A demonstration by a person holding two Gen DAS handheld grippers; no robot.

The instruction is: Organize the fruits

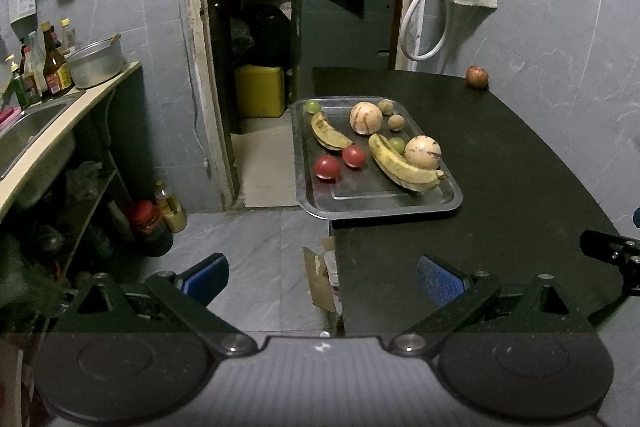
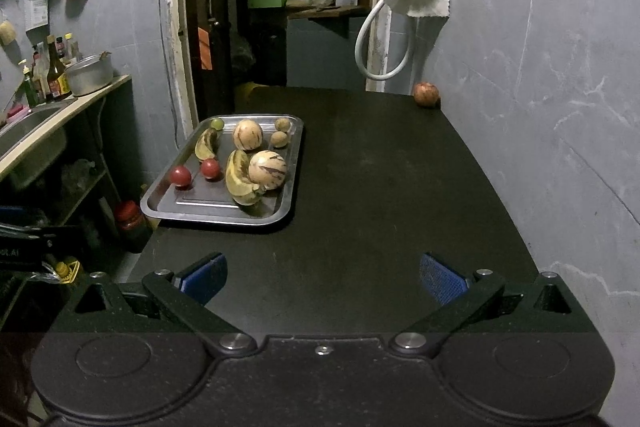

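Left tool (image 1: 322,281) and right tool (image 2: 324,279) are being held wide apart, gripping nothing, touching nothing. Fruits are lying in the tray (image 2: 168,205); one apple (image 2: 426,93) is sitting well beyond the tray on the tabletop (image 2: 380,187).

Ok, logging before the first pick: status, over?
Left gripper open, empty; right gripper likewise. Steel tray holds bananas, tomatoes, striped melons. Lone reddish round fruit at the dark table's far corner. Path clear.

Grey marble-look tiled walls (image 2: 540,47) and grey tiled floor (image 1: 256,251), dimly lit. Dark doorway (image 1: 300,7) at 12 o'clock; black table (image 2: 380,187) at centre. Counter (image 1: 60,115) with sink (image 1: 28,131) at 9 o'clock.
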